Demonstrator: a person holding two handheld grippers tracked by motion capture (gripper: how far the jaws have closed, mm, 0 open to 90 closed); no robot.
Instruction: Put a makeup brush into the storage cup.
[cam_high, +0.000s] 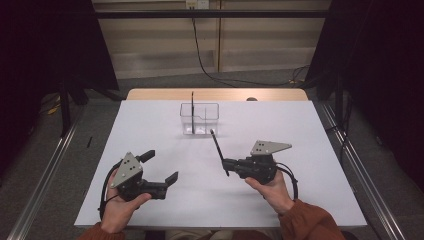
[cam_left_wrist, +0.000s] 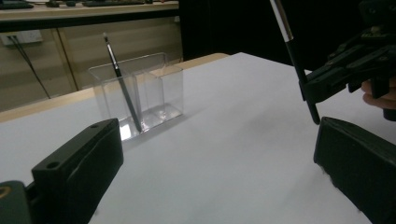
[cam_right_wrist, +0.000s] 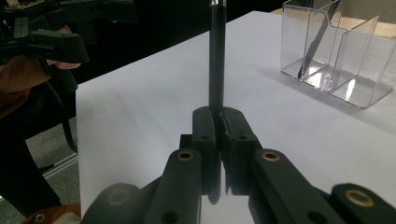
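Pinching a black brush (cam_high: 218, 151) mid-handle, the right gripper's (cam_high: 226, 163) jaws hold it tilted — tip toward the clear holder (cam_high: 200, 119).

Your white counter (cam_high: 165, 200) has a bare wooden strip along its far edge (cam_high: 215, 94). Grey carpet floor (cam_high: 45, 165) surrounds it, with metal rails (cam_high: 42, 172) running along both sides. Black curtains (cam_high: 45, 45) flank you. Ahead, beige wall panels (cam_high: 260, 40), a wall socket (cam_high: 196, 4), and a black cable (cam_high: 200, 55) trailing down to the floor. Light is dim.
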